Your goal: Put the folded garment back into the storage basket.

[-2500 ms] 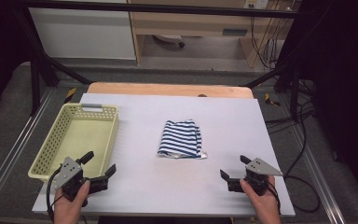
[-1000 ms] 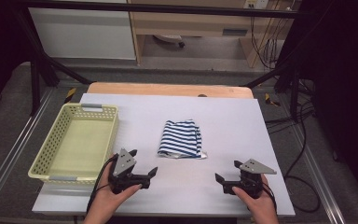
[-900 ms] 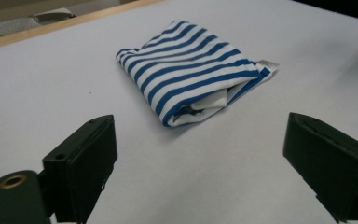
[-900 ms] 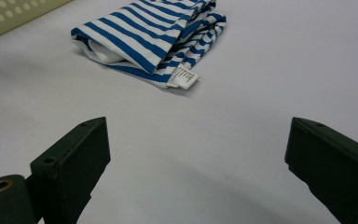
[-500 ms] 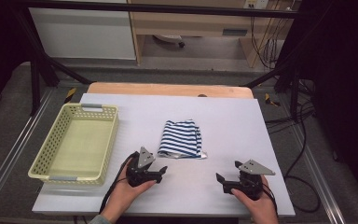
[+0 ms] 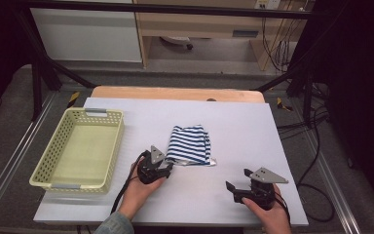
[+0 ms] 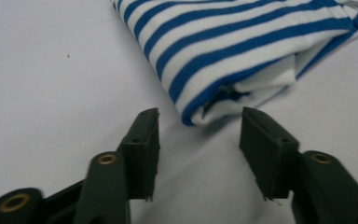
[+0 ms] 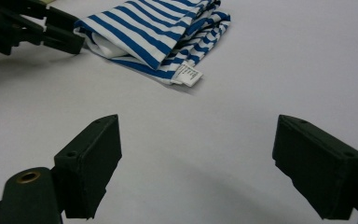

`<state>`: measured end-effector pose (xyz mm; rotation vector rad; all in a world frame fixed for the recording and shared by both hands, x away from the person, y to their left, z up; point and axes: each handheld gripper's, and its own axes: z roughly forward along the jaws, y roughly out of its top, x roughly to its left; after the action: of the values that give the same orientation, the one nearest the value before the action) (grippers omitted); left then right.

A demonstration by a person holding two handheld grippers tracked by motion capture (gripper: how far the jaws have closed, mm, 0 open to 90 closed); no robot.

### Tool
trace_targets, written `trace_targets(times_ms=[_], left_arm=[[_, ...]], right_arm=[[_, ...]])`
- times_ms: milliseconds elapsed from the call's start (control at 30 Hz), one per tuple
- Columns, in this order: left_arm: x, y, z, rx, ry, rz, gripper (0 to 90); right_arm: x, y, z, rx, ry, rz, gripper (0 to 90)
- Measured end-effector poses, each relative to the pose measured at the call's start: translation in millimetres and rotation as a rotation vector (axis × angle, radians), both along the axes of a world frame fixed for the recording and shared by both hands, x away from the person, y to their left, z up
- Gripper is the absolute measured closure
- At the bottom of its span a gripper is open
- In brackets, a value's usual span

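Note:
A folded blue-and-white striped garment lies in the middle of the white table. My left gripper sits at the garment's near left corner, open, its jaws either side of the folded corner without closing on it. In the right gripper view the same garment shows a white label at its near edge, and the left gripper touches its left corner. My right gripper rests near the table's front right, open wide, nothing between its jaws.
A pale yellow perforated basket stands on the left of the table, with nothing in it. A wooden board edge runs along the table's far side. Cables hang off to the right.
My left gripper has travelled from the front left, beside the basket, rightwards and forwards to the garment's near left corner. The right gripper has stayed nearly still. The garment has not moved.

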<state>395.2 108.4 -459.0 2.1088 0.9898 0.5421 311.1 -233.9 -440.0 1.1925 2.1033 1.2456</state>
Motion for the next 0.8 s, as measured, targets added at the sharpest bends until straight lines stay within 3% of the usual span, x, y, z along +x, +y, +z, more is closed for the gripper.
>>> trace_targets(times_ms=[33, 200, 300, 467, 567, 800], left_arm=[[2.9, -1.1, -0.1, -0.010, 0.008, -0.003, 51.2], [9.3, -0.1, 0.2, -0.043, 0.026, 0.004, 75.3], [9.4, -0.6, 0.4, -0.040, 0.027, 0.002, 81.4], [2.8, 0.3, 3.0, -0.020, 0.043, -0.003, 85.2], [-9.8, 6.1, 5.9, 0.022, 0.049, -0.036, 85.2], [-43.3, 27.4, 7.6, 0.027, 0.070, -0.075, 85.2]], right_arm=[[-0.1, 1.3, -0.2, 0.000, 0.000, 0.002, 15.8], [-1.2, 1.5, -0.4, -0.006, 0.005, 0.008, 16.2], [-0.8, 1.1, -0.7, -0.005, 0.008, 0.007, 16.4], [-0.8, 2.6, -1.1, -0.002, 0.013, 0.018, 16.1], [-0.3, 3.0, -2.6, -0.006, 0.018, 0.025, 15.6], [-0.6, 5.3, -3.8, -0.021, 0.025, 0.030, 14.6]])
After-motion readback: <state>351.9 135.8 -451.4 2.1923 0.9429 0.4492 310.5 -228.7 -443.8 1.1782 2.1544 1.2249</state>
